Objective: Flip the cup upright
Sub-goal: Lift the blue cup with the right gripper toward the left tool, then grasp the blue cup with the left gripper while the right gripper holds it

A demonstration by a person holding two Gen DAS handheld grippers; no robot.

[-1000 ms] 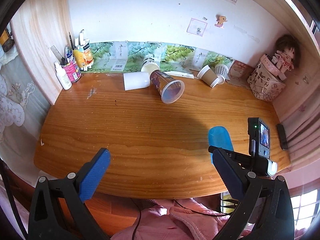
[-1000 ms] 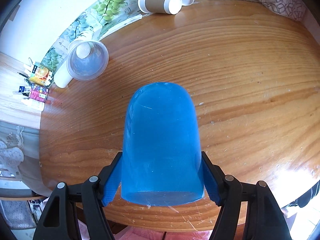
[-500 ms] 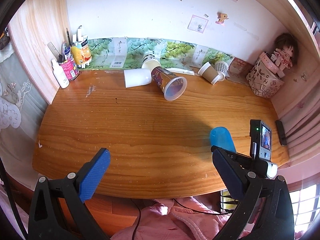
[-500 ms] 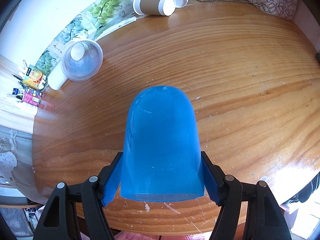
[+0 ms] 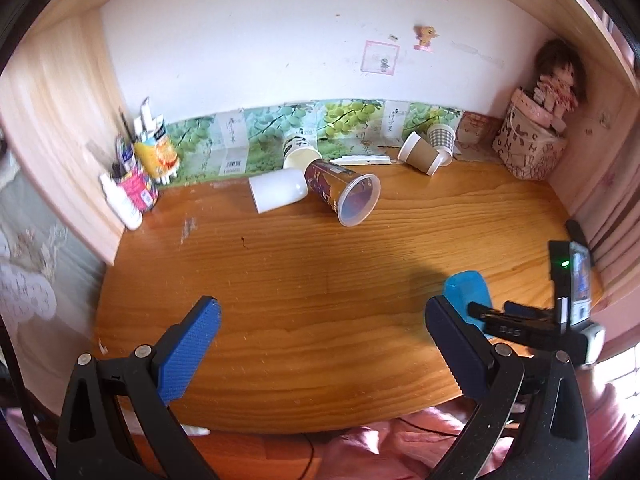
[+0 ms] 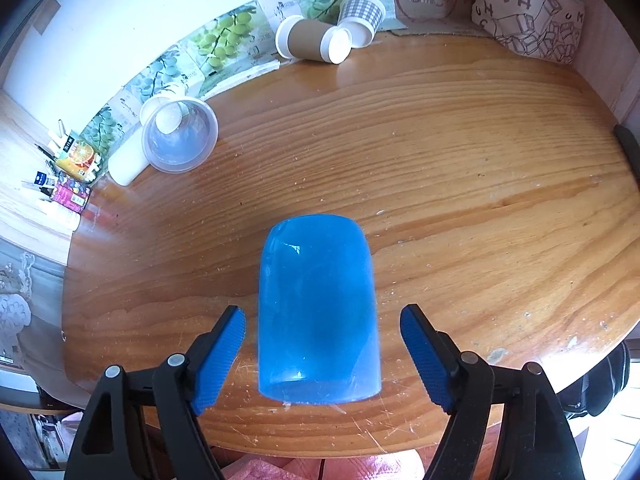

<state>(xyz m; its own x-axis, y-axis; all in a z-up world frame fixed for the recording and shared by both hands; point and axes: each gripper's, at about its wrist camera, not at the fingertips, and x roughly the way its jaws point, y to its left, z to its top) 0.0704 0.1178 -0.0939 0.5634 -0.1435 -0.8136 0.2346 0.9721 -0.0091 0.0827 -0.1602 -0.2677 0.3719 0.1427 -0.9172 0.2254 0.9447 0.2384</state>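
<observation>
A blue plastic cup (image 6: 318,308) lies on its side on the wooden desk (image 6: 460,184), closed end pointing away, near the front edge. My right gripper (image 6: 322,354) is open, its blue pads on either side of the cup with gaps on both sides. In the left wrist view the blue cup (image 5: 466,294) shows at the right, partly hidden by the right gripper and its camera. My left gripper (image 5: 320,336) is open and empty above the desk's front part.
Along the back wall lie a clear printed cup (image 5: 344,194), a white cup (image 5: 276,194), a brown paper cup (image 5: 422,154) and a checked cup (image 5: 440,140). Pens and bottles (image 5: 136,176) stand back left. A patterned bag with a doll (image 5: 532,140) sits back right.
My right gripper has opened and let go of the blue cup, which now lies free between the pads. The left gripper has stayed open, shifting only slightly.
</observation>
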